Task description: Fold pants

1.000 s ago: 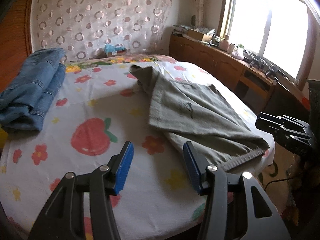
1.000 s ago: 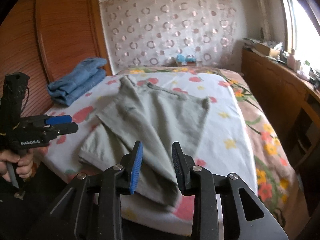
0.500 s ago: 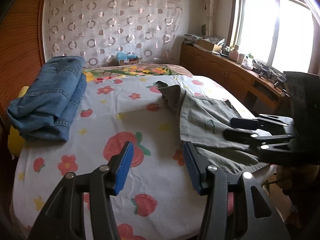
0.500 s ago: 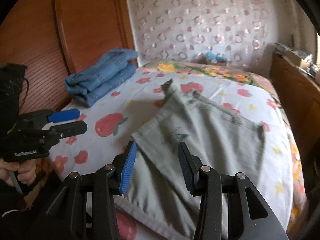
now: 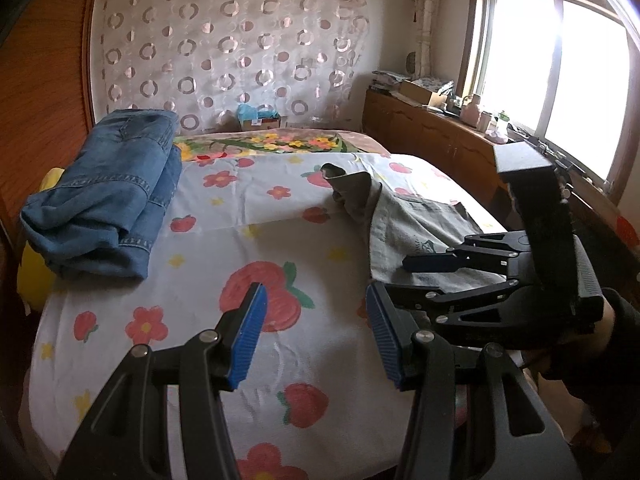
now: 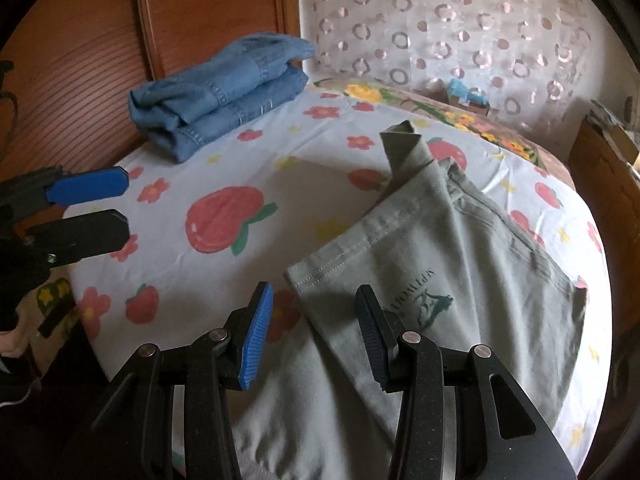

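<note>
Grey-green pants (image 6: 460,260) lie spread over the right half of the flowered bed sheet (image 6: 224,276), one end twisted up at the far side. In the left wrist view the pants (image 5: 416,216) sit on the right of the sheet (image 5: 280,200). My right gripper (image 6: 314,332) hovers open just over the stitched hem corner nearest me, nothing pressed between its pads. It also shows from the side as the right gripper (image 5: 400,276), held by a hand in a dark sleeve. My left gripper (image 5: 316,332) is open over bare sheet, left of the pants, empty. Seen from the right wrist, the left gripper (image 6: 120,208) is at the left edge.
Folded blue jeans (image 5: 108,196) rest at the bed's far left on something yellow (image 5: 32,276), also seen as the jeans (image 6: 216,96). Wooden panelling (image 6: 80,60) runs along the left. A low wooden cabinet (image 5: 432,140) with clutter stands under the window. A small box (image 5: 260,118) sits behind the bed.
My right gripper swung left across the pants to the hem corner and its jaws widened. It came further into the left wrist view. The left gripper shifted slightly, still open.
</note>
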Motion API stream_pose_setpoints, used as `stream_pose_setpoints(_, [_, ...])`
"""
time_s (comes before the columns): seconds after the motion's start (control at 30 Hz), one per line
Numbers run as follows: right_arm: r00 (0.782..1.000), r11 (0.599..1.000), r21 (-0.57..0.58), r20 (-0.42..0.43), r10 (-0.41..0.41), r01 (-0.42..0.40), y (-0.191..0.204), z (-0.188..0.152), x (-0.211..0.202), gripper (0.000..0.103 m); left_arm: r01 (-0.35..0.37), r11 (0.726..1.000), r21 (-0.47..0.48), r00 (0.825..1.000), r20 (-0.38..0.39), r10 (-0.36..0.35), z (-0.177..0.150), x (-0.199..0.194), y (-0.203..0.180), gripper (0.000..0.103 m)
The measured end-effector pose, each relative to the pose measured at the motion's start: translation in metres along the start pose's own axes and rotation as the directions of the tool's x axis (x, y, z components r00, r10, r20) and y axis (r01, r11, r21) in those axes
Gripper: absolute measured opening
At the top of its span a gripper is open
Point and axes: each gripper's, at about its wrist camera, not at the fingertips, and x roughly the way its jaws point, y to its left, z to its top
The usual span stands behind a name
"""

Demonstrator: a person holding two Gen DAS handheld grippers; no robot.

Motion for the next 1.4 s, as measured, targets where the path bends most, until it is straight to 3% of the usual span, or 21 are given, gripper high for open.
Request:
stream_pose_setpoints(0.37, [0.999, 0.999, -0.029, -0.039, -0.038, 0.037, 0.001, 0.001, 0.019, 0.043, 0.005, 1.000, -0.018, 1.000, -0.013, -0.005, -0.009, 0.005, 0.004, 0.051])
stream_pose_setpoints(0.4, [0.999, 0.999, -0.029, -0.037, -0.040, 0.039, 0.001, 0.001, 0.019, 0.037, 0.006, 1.000, -0.018, 1.000, -0.016, -0.006, -0.010, 0.006, 0.004, 0.051])
stream_pose_setpoints(0.43, [0.998, 0.999, -0.028, -0.032, -0.045, 0.045, 0.001, 0.001, 0.018, 0.018, 0.007, 1.000, -0.019, 1.000, -0.018, -0.007, -0.011, 0.006, 0.003, 0.051])
stream_pose_setpoints(0.47, [0.999, 0.999, -0.022, -0.029, -0.046, 0.045, 0.000, 0.002, 0.018, 0.013, 0.008, 1.000, -0.019, 1.000, -0.021, -0.009, -0.012, 0.007, 0.003, 0.051])
stream_pose_setpoints(0.63, [1.000, 1.000, 0.027, 0.025, -0.012, 0.011, -0.006, 0.004, 0.005, 0.002, 0.015, 1.000, -0.018, 0.999, -0.032, -0.015, -0.017, 0.009, 0.002, 0.051])
stream_pose_setpoints(0.87, [0.998, 0.999, 0.054, 0.068, -0.001, -0.003, -0.012, 0.009, -0.010, 0.000, 0.024, 1.000, -0.009, 0.999, -0.046, -0.024, -0.021, 0.015, -0.004, 0.051])
stream_pose_setpoints(1.0, [0.998, 1.000, 0.013, 0.058, 0.002, -0.002, -0.006, 0.009, -0.009, 0.000, 0.026, 1.000, -0.010, 0.998, -0.049, -0.027, -0.022, 0.016, -0.005, 0.051])
stream_pose_setpoints(1.07, [0.999, 1.000, -0.005, 0.045, 0.017, -0.017, -0.002, 0.008, -0.005, 0.012, 0.025, 1.000, -0.016, 0.999, -0.048, -0.025, -0.023, 0.015, -0.004, 0.051])
stream_pose_setpoints(1.1, [0.999, 1.000, -0.018, 0.035, 0.014, -0.013, 0.001, 0.008, -0.002, 0.023, 0.024, 1.000, -0.018, 0.998, -0.049, -0.025, -0.024, 0.016, -0.004, 0.051])
stream_pose_setpoints(1.13, [1.000, 0.999, -0.030, 0.023, 0.012, -0.012, 0.003, 0.008, 0.001, 0.025, 0.021, 1.000, -0.019, 0.998, -0.050, -0.022, -0.025, 0.015, -0.002, 0.051])
stream_pose_setpoints(1.4, [0.998, 0.995, -0.101, -0.062, -0.015, 0.008, 0.007, 0.007, 0.025, 0.025, 0.011, 0.999, -0.044, 0.999, -0.049, -0.014, -0.027, 0.014, 0.009, 0.051])
